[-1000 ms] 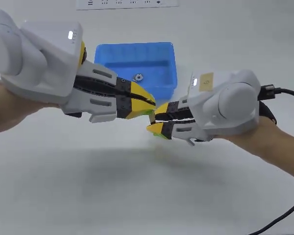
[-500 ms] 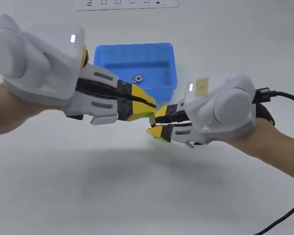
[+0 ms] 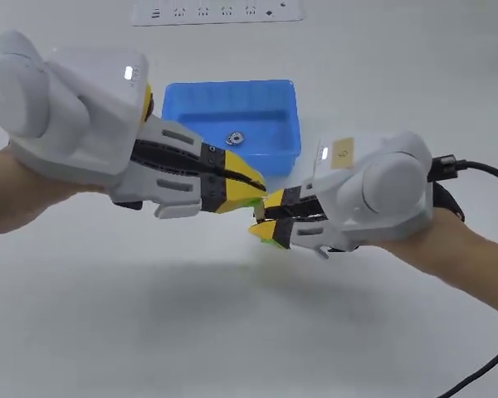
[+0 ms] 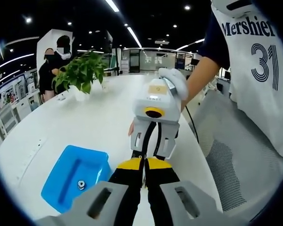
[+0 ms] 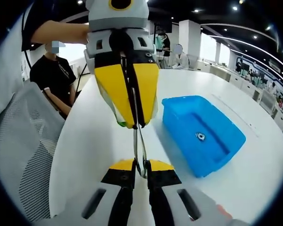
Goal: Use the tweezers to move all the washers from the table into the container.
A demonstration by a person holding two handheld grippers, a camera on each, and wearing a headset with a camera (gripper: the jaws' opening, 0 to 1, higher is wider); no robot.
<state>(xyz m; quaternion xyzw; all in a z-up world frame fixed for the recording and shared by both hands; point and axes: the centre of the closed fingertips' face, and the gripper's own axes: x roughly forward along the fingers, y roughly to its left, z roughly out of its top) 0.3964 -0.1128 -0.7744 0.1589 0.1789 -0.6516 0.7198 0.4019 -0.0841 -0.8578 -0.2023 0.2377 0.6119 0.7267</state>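
Your left gripper point(image 3: 260, 177) and right gripper point(image 3: 258, 222) have stayed tip to tip, both clamped on the tweezers point(image 5: 138, 141). No progress: one washer point(image 3: 234, 138) sits in the blue container point(image 3: 292, 124) at twelve o'clock.

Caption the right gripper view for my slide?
Left gripper and right gripper both grip the tweezers beside the container holding one washer.

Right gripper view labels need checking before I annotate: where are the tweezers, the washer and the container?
tweezers point(image 5: 137, 150), right gripper view, on the thin metal arms, mid-length.
washer point(image 5: 200, 136), right gripper view, on its metal ring.
container point(image 5: 181, 143), right gripper view, on its near outer wall.
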